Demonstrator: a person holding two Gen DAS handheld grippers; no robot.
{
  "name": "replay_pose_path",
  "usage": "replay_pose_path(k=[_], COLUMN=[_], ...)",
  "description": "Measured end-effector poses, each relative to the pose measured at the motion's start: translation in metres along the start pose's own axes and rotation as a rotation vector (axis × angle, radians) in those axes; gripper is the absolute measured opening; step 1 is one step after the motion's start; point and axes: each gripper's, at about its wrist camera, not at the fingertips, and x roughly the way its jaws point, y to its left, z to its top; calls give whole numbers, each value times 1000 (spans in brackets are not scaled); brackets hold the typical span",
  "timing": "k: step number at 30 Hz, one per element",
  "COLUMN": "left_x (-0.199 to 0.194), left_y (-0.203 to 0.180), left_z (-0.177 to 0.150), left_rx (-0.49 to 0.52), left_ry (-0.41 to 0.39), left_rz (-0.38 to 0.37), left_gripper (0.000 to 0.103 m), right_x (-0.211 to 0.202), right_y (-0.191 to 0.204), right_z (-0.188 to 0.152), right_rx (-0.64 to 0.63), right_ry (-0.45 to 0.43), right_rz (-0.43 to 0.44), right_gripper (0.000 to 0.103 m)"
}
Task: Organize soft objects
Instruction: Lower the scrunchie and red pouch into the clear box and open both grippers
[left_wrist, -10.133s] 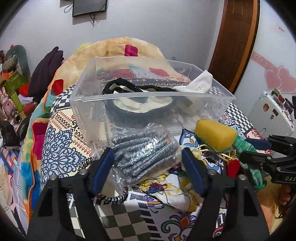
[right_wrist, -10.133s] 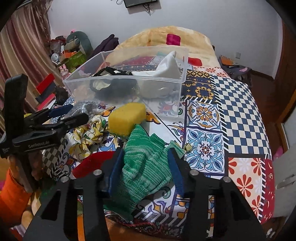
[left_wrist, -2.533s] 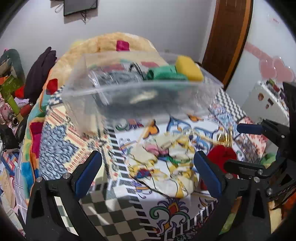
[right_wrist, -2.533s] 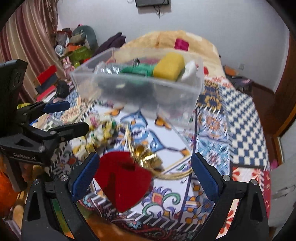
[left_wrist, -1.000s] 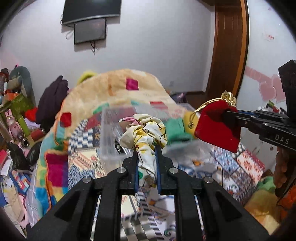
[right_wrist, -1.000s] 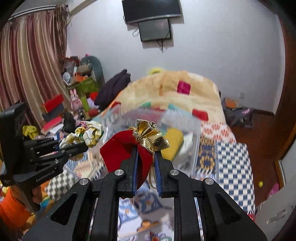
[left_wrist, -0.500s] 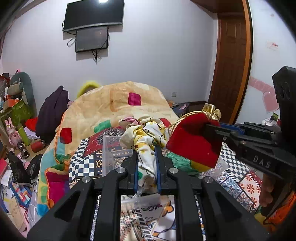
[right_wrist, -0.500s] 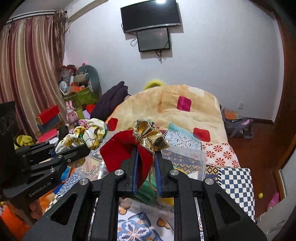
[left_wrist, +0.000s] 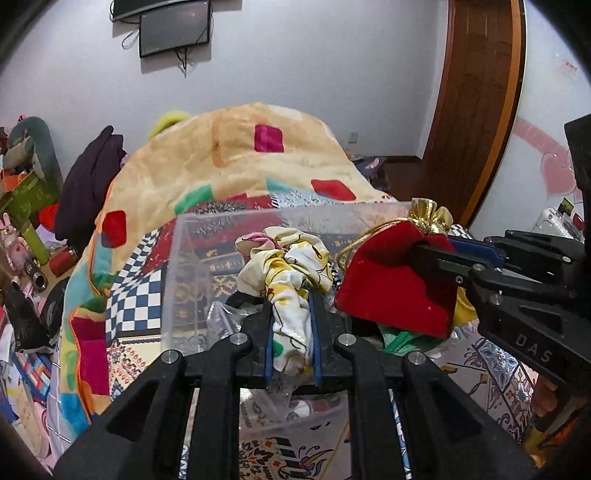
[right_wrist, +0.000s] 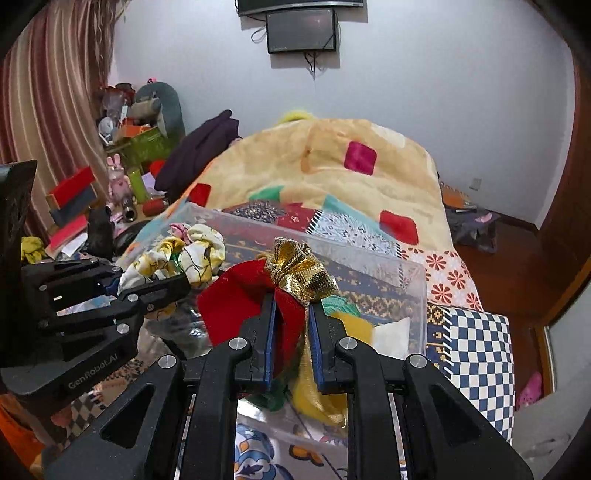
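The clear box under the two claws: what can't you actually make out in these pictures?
- Contents of the clear box: left wrist view, mostly hidden behind the left gripper, its floral scrunchie and the red pouch.
- Box's near wall: right wrist view, covered by the right gripper.
- Green knit item and yellow sponge: only slivers show.
- Whether either item touches the box: unclear.
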Motion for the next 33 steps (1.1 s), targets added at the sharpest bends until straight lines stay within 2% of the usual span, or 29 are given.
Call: replay_pose_path(k=[1, 3, 5, 8, 10, 18, 27, 33], left_x=[2, 5, 5, -2, -8, -36, -106, -151], left_y=[0, -1, -2, -3, -2, 1, -3, -13], left_z=[1, 0, -1, -4, -6, -10, 0, -4], left_rx=[1, 7, 10, 5, 3, -16, -45, -28], left_ry=[4, 21, 26, 5, -5, -51, -232, -348], left_rz=[0, -2, 0, 13, 12, -3, -4, 14], left_gripper=[14, 21, 39, 53, 57, 60, 61, 71], right_x=[0, 1, 0, -4, -11, -44, -94, -132], right_y=[-1, -2, -4, -4, -5, -5, 3, 10], right_z=[0, 0, -1, -1, -2, 2, 3, -3], right_rx=[1, 2, 6, 9, 5, 4, -13, -13], right_ry=[0, 8, 14, 1, -18, -88, -196, -297], right_rz=[-1, -6, -6, -4, -2, 11, 34, 35], right_gripper=[15, 15, 19, 37, 43, 44, 45, 64])
